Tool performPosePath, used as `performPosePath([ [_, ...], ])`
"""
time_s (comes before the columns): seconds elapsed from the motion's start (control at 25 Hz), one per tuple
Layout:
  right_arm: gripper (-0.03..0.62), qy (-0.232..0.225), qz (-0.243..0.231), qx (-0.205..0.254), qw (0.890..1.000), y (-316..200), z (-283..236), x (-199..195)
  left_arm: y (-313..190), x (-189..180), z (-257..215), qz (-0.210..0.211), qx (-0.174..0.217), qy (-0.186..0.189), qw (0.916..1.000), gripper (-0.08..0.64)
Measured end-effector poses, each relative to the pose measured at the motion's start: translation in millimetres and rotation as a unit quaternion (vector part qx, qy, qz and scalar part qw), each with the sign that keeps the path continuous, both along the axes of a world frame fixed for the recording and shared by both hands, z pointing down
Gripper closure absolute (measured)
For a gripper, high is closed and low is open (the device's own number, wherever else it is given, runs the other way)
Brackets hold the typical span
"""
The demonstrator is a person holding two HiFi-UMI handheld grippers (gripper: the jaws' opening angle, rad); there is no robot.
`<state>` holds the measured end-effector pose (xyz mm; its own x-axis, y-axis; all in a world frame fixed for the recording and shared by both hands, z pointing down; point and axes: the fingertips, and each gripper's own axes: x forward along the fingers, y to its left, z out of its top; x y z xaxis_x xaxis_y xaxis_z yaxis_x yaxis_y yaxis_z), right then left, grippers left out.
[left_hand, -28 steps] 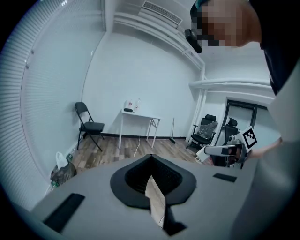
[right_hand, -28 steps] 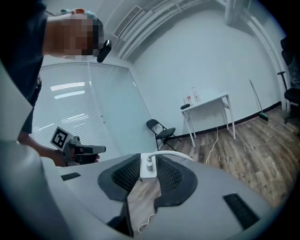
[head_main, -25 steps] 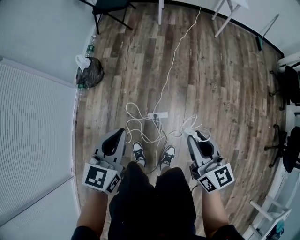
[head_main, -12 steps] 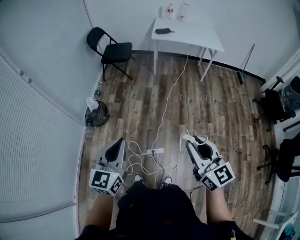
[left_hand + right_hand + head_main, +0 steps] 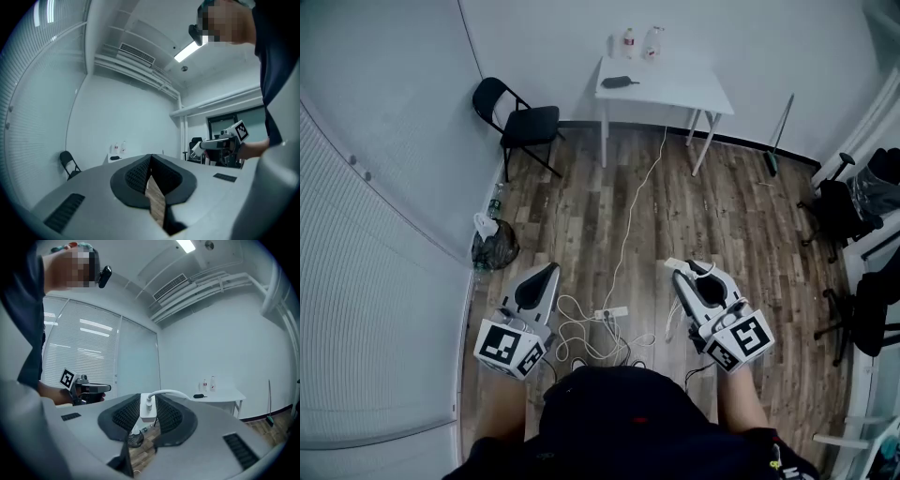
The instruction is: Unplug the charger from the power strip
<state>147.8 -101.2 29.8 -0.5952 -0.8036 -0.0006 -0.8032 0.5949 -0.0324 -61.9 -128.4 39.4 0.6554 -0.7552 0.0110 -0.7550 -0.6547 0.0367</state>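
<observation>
The white power strip (image 5: pixel 612 312) lies on the wooden floor between my two grippers, among loops of white cable. My right gripper (image 5: pixel 677 269) is held level, well above the floor, shut on a white charger (image 5: pixel 148 409). The charger is free of the strip, and its cable (image 5: pixel 169 392) curves away from its top. My left gripper (image 5: pixel 549 268) is also level, its jaws shut tip to tip (image 5: pixel 150 158) with nothing between them. Each gripper shows in the other's view.
A white table (image 5: pixel 675 91) with bottles and a dark object stands by the far wall; a long white cord (image 5: pixel 630 220) runs from it to the strip. A black folding chair (image 5: pixel 523 119) and a dark rubbish bag (image 5: pixel 493 247) are at left, office chairs (image 5: pixel 853 202) at right.
Both grippers have risen well above the floor, the right one with the charger in it. The head view has lifted too; the table and chair came into view and the strip looks smaller.
</observation>
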Motion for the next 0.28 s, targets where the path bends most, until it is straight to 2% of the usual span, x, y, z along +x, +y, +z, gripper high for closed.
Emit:
performPosePath([
  [0.12, 0.486, 0.002, 0.003, 0.007, 1.0, 2, -5, -1, 1, -1, -8, 0.009, 0.009, -0.003, 0.9999, 0.54],
  [0.28, 0.486, -0.001, 0.011, 0.012, 1.0, 4, -11, -1, 2, -8, -15, -0.001, 0.008, 0.003, 1.0, 0.54],
])
